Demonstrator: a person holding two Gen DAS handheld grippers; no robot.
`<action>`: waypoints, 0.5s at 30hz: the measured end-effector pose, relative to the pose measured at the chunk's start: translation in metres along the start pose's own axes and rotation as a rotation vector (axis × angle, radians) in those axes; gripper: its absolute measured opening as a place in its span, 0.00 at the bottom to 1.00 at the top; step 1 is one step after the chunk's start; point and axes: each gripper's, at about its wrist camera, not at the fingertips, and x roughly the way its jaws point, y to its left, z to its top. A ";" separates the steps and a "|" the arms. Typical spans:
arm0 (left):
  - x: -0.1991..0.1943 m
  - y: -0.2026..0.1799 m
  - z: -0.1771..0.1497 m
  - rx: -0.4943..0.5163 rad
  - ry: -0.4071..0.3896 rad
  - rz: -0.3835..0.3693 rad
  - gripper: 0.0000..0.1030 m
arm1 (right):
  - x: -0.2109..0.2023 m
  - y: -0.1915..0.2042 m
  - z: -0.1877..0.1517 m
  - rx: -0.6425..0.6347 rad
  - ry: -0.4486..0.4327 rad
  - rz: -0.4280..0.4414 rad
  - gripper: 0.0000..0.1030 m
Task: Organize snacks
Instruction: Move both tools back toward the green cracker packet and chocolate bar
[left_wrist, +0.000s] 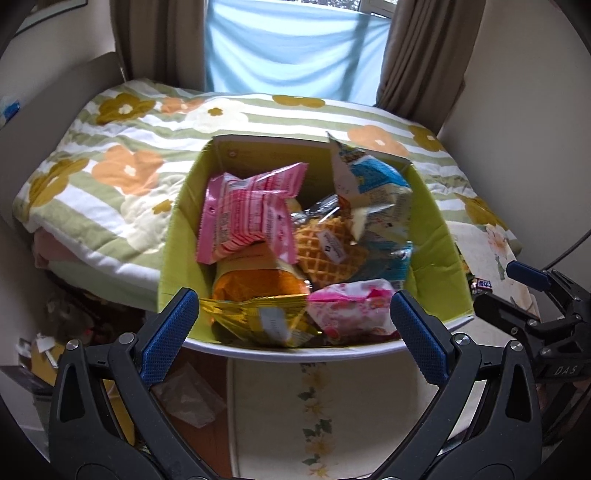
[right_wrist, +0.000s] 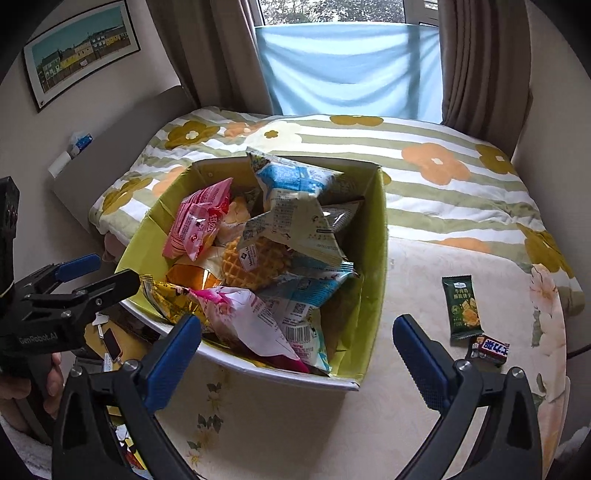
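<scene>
At the far left of the right wrist view, the left gripper (right_wrist: 98, 271) reaches in toward the near left corner of the snack box (right_wrist: 373, 266), a person's hand (right_wrist: 22, 387) showing under it. Its own camera shows its jaws spread wide with nothing between them, the blue pads (left_wrist: 168, 341) sitting just before the box's near rim.

Moving right, the box is an open carton with yellow-green inner walls, resting on a round table (right_wrist: 424, 424) covered with a pale floral cloth, its left corner overhanging the table edge. It is heaped with packets: a pink striped packet (right_wrist: 195, 221) leans at the left, a gold wrapper (right_wrist: 166, 299) and an orange packet (right_wrist: 192, 275) lie at the near left, a waffle in clear wrap (right_wrist: 255, 264) sits in the middle, a pink-and-white bag (right_wrist: 247, 321) lies at the front, and blue-and-white bags (right_wrist: 291, 192) stand tall at the back and right.

Further right, the right gripper (right_wrist: 297, 356) hovers over the near side of the box, jaws wide apart and holding nothing.

Right of the box, on the bare cloth, a dark green snack packet (right_wrist: 463, 306) lies flat, and just beside its lower end, seemingly touching, lies a small dark candy bar (right_wrist: 489, 349) with white lettering. Both are outside the box.

Behind the table lies a bed with a striped, flowered quilt (right_wrist: 424, 147), and beyond it a window hung with a blue sheet (right_wrist: 351, 66).
</scene>
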 end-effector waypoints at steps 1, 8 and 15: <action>-0.002 -0.007 0.000 0.000 -0.005 -0.004 0.99 | -0.006 -0.005 -0.001 0.000 -0.013 -0.005 1.00; -0.011 -0.068 -0.002 0.009 -0.028 0.018 0.99 | -0.038 -0.057 -0.005 -0.076 -0.038 -0.064 1.00; -0.005 -0.152 0.001 0.016 -0.037 -0.016 0.99 | -0.058 -0.128 -0.019 -0.163 -0.017 -0.042 1.00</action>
